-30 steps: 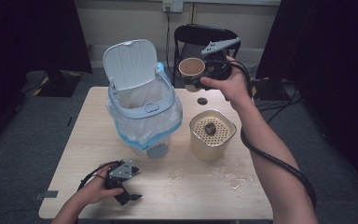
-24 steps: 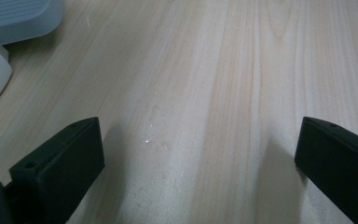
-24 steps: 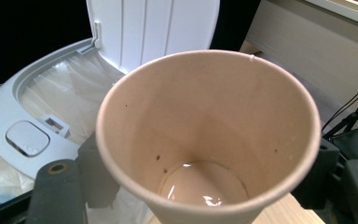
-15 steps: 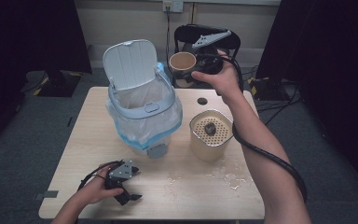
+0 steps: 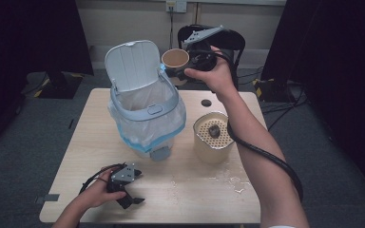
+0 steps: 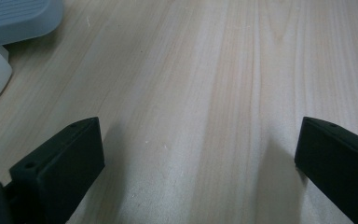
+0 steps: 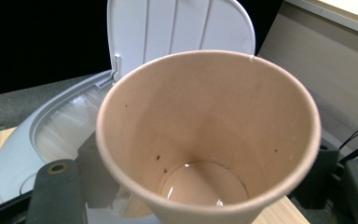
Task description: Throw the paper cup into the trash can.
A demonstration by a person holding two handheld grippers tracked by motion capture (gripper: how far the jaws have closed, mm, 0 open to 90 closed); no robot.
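Observation:
A brown paper cup [image 5: 175, 58] hangs in the air beside the raised lid [image 5: 132, 64] of a pale blue bin [image 5: 145, 111]. My right gripper [image 5: 177, 67] is shut on the cup, one jaw on each side. In the right gripper view the cup [image 7: 205, 135] tips its mouth toward the camera. A little liquid shines at its bottom, and dark specks dot its inner wall. The bin's rim [image 7: 28, 135] and white liner lie just behind it. My left gripper [image 5: 129, 198] rests on the table near the front edge. Its jaws stand wide open over bare wood [image 6: 200, 154].
A beige container [image 5: 212, 142] with a perforated insert and a dark lump on it stands right of the bin. A small black disc [image 5: 206, 102] lies behind it. Spilled drops [image 5: 233, 180] mark the table [image 5: 90, 142]. A black chair [image 5: 228, 40] stands beyond the far edge.
My right hand has carried the cup to the left and slightly up, from above the table's far right part to beside the bin's lid. The left gripper has stayed in place.

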